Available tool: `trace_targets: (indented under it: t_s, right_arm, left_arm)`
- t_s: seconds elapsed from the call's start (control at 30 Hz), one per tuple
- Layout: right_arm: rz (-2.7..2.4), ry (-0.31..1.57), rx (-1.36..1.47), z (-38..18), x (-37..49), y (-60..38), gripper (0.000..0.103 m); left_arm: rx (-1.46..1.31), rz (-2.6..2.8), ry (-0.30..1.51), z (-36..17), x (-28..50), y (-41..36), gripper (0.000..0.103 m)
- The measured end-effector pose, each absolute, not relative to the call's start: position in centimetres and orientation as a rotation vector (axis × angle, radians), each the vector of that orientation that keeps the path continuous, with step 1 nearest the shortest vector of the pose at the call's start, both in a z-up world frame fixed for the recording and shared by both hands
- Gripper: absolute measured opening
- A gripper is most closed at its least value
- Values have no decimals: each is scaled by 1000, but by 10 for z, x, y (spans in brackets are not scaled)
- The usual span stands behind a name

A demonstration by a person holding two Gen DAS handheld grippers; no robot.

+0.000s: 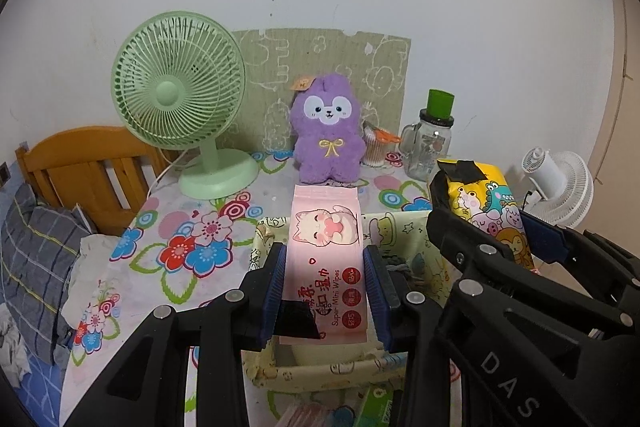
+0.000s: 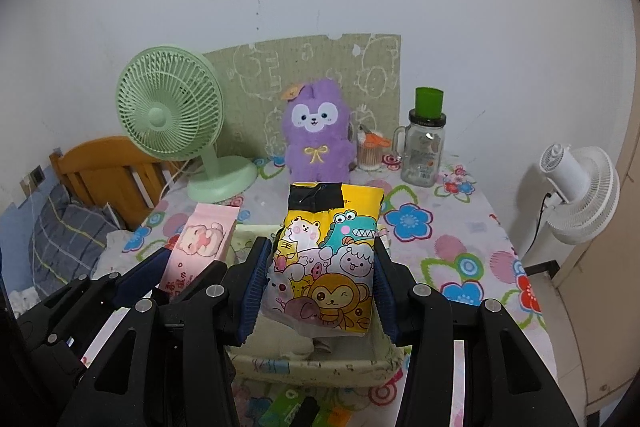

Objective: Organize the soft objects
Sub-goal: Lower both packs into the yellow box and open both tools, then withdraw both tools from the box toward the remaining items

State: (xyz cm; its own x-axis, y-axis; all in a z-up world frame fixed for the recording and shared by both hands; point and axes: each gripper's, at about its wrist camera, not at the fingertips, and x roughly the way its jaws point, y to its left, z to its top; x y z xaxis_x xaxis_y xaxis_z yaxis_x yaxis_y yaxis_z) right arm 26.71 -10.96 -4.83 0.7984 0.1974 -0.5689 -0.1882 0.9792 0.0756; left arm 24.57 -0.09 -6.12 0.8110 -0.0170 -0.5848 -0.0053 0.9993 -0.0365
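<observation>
My left gripper (image 1: 325,259) is shut on a pink wet-wipes pack (image 1: 326,239) printed with a cat. It holds the pack upright above a cream fabric basket (image 1: 320,373) on the floral table. My right gripper (image 2: 322,255) is shut on a yellow pack with cartoon animals (image 2: 332,247), just to the right over the same basket (image 2: 312,365). Each view shows the other gripper: the right one (image 1: 488,227) with the yellow pack (image 1: 484,195), the left one (image 2: 186,267) with the pink pack (image 2: 200,239). A purple plush toy (image 1: 328,139) stands behind the basket.
A green desk fan (image 1: 180,99) stands at the back left, a glass jar with a green cup (image 2: 424,147) and a cotton swab tub (image 2: 370,151) at the back right. A white fan (image 2: 576,187) is off the table's right edge, a wooden bed frame (image 1: 80,167) to the left. Small packs (image 2: 288,407) lie near the front edge.
</observation>
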Motion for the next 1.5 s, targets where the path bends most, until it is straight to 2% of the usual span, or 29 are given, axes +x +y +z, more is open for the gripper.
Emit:
trace_targets:
  t_s: [0.53,0.57,0.67,0.8,0.93,1.1,1.17,1.2,1.4,1.5]
  right_arm:
    - [227,663,15,-79,305,-102,51]
    - [229,667,15,-81,307,-101,51]
    - [231,683,10,-87,312,-98,51]
    - [242,698,10,-95,318,-94,51]
    - [248,714,8,-102,325,-90,53]
    - [267,735,7,-110,331,-86,58]
    - [262,739,5,-111,333,-85,76]
    - [255,736,4,-111,333,-85,79]
    - [244,742,4,-108,330,-87,81]
    - [238,731,10,-104,324,-89,90]
  left_arm:
    - [-73,-39,715,-95,283,7,41]
    - [-71,-37,722,-97,284,7,43]
    - [-73,-41,740,-104,289,8,64]
    - [-72,-53,757,-109,292,11,73]
    - [-65,-72,765,-113,294,12,76]
    - [-57,-77,766,-115,296,13,79]
    - [-54,-83,764,-115,296,12,82]
    - [-51,-83,764,-115,295,11,82]
    - [-44,-79,758,-113,293,10,85]
    - [-36,-71,740,-108,287,8,86]
